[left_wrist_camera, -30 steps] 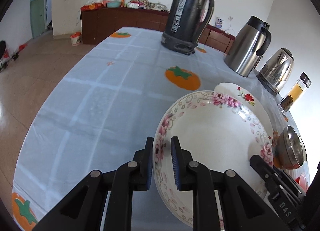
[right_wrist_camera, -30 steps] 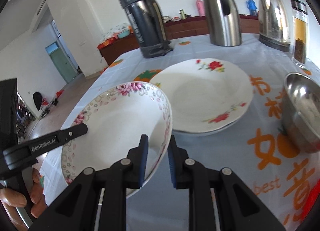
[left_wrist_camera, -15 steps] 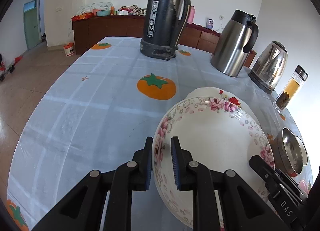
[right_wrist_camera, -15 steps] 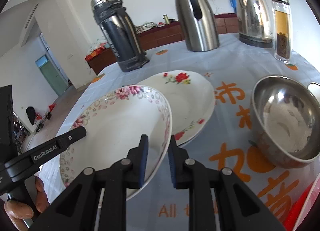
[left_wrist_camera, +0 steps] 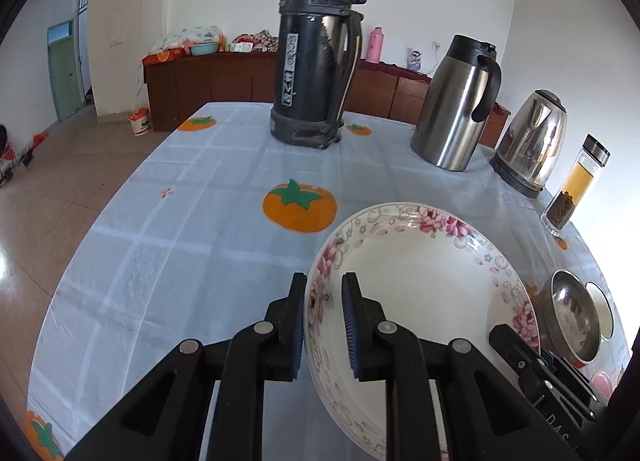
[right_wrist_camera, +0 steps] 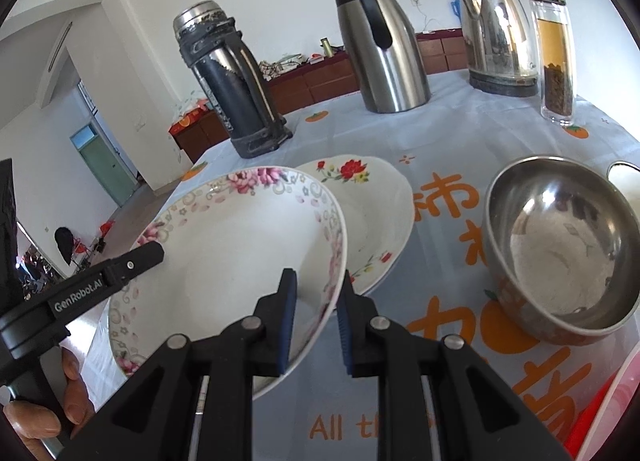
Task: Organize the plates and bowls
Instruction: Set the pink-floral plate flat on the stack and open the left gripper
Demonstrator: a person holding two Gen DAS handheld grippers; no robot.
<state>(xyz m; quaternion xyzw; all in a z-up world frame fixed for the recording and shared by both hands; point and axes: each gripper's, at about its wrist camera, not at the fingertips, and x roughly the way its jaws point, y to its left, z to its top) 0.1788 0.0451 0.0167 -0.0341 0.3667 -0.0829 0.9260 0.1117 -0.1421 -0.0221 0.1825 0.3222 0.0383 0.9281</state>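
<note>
A white plate with pink flowers (left_wrist_camera: 420, 293) is held up off the table by both grippers, slightly tilted. My left gripper (left_wrist_camera: 323, 301) is shut on its left rim. My right gripper (right_wrist_camera: 316, 289) is shut on its right rim. In the right wrist view this pink-flowered plate (right_wrist_camera: 240, 253) overlaps the near-left edge of a white plate with red flowers (right_wrist_camera: 372, 205) lying on the tablecloth. That lower plate is hidden in the left wrist view. A steel bowl (right_wrist_camera: 560, 245) stands to the right of it.
A black thermos (left_wrist_camera: 316, 61), a steel jug (left_wrist_camera: 456, 101), a kettle (left_wrist_camera: 532, 141) and a glass tea bottle (left_wrist_camera: 572, 189) line the far side. A red object (right_wrist_camera: 616, 401) sits at the near right. A hand (right_wrist_camera: 40, 409) holds the left gripper's handle.
Both grippers have carried the pink-flowered plate to the right and slightly up. It now overlaps the red-flowered plate, and the steel bowl looks nearer. Both grips are unchanged.
</note>
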